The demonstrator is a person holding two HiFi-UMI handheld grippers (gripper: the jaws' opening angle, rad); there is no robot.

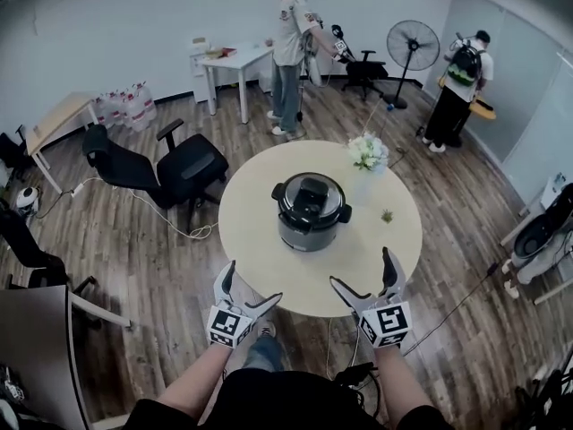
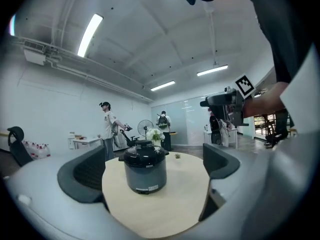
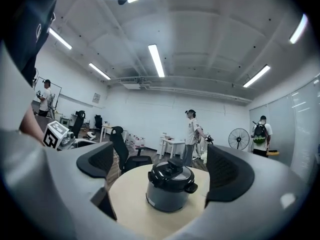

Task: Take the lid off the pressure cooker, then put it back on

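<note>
A dark grey pressure cooker (image 1: 309, 227) stands in the middle of a round pale table (image 1: 249, 236), its black lid (image 1: 311, 199) sitting on it. My left gripper (image 1: 251, 285) hovers at the table's near edge, left of the cooker, jaws wide open and empty. My right gripper (image 1: 363, 270) hovers at the near edge on the right, also wide open and empty. In the left gripper view the cooker (image 2: 144, 176) stands well ahead between the fingers (image 2: 82, 176). The right gripper view shows the cooker (image 3: 169, 194) and its lid (image 3: 171, 176) ahead, apart from the fingers (image 3: 227, 174).
A vase of white flowers (image 1: 368, 152) and a tiny green plant (image 1: 387, 215) stand on the table's far right. A black office chair (image 1: 183, 168) is left of the table. Two people (image 1: 288, 43) (image 1: 457, 83), a fan (image 1: 412, 47) and a white desk (image 1: 235, 61) are farther back.
</note>
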